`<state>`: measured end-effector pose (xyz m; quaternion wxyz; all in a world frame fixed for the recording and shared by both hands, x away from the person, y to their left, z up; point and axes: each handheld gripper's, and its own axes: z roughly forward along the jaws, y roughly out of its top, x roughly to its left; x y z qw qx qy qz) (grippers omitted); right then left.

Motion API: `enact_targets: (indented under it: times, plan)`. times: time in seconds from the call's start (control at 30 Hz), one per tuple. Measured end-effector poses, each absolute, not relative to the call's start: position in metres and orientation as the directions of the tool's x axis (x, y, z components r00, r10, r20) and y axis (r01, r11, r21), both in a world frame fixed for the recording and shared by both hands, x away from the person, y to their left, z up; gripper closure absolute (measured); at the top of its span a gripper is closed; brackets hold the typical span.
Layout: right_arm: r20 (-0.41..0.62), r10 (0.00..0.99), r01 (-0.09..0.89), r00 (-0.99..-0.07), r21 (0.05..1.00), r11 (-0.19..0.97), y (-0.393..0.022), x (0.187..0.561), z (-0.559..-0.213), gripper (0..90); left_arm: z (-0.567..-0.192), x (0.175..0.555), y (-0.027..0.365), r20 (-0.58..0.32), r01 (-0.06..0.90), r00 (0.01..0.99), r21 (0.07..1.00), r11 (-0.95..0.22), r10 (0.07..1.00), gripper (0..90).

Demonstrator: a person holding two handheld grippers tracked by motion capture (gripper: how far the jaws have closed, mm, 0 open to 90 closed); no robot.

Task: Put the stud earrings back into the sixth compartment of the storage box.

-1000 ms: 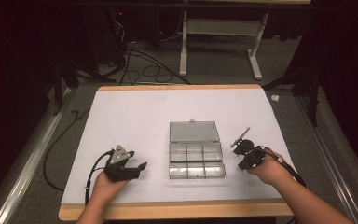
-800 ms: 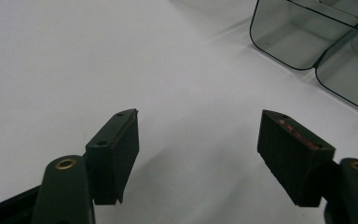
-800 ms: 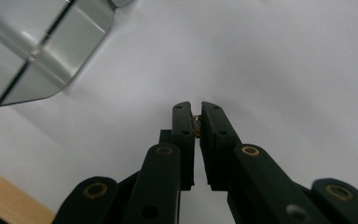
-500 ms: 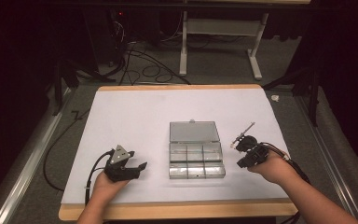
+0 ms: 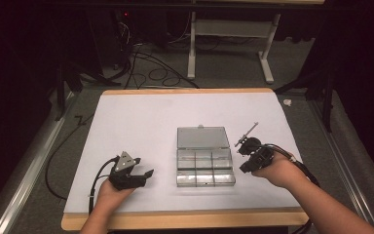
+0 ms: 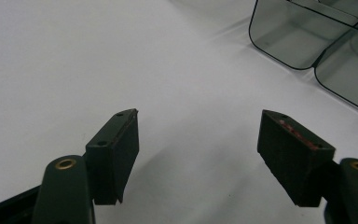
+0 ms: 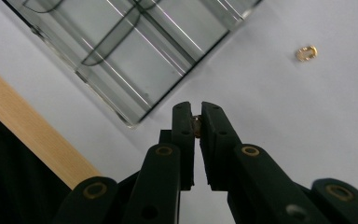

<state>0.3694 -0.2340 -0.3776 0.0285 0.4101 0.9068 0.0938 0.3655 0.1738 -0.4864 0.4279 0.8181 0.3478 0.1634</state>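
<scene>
A clear plastic compartment box (image 5: 204,157) lies open in the middle of the white table, its lid folded back. My right gripper (image 5: 245,168) hovers just right of the box, above the table. In the right gripper view its jaws (image 7: 196,112) are shut on a small brass-coloured piece (image 7: 196,125) pinched between the pads. A second small gold piece (image 7: 306,53) lies loose on the white surface. My left gripper (image 5: 143,176) rests at the front left, open, and nothing sits between its jaws (image 6: 198,140). The box's corner compartments (image 6: 303,42) lie ahead of it.
The white mat (image 5: 141,126) covers the table, with a wooden edge (image 5: 185,219) along the front. Cables trail from both grippers. Beyond the table are a dark floor, cables and a metal stand (image 5: 229,29).
My right gripper has risen a little beside the box, still shut on the small piece. The left gripper has stayed where it was.
</scene>
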Motion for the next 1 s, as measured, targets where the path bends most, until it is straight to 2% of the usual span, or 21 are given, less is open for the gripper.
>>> enact_targets:
  times: [0.4, 0.67, 1.0]
  plan:
    - [0.049, 0.707, 0.701, -0.706, 0.198, 0.686, -0.207, 0.369, -0.379, 85.6, -0.486, 0.366, 0.174, -0.036, 0.435, 0.706, 0.810, -0.393, 0.707, 30.0]
    - [0.049, 0.672, 0.667, -0.739, 0.188, 0.721, -0.192, 0.375, -0.391, 85.5, -0.486, 0.366, 0.174, -0.037, 0.435, 0.708, 0.810, -0.394, 0.706, 30.0]
    - [0.061, 0.672, 0.673, -0.738, 0.154, 0.724, -0.180, 0.381, -0.412, 85.4, -0.486, 0.366, 0.175, -0.038, 0.434, 0.708, 0.811, -0.392, 0.705, 29.9]
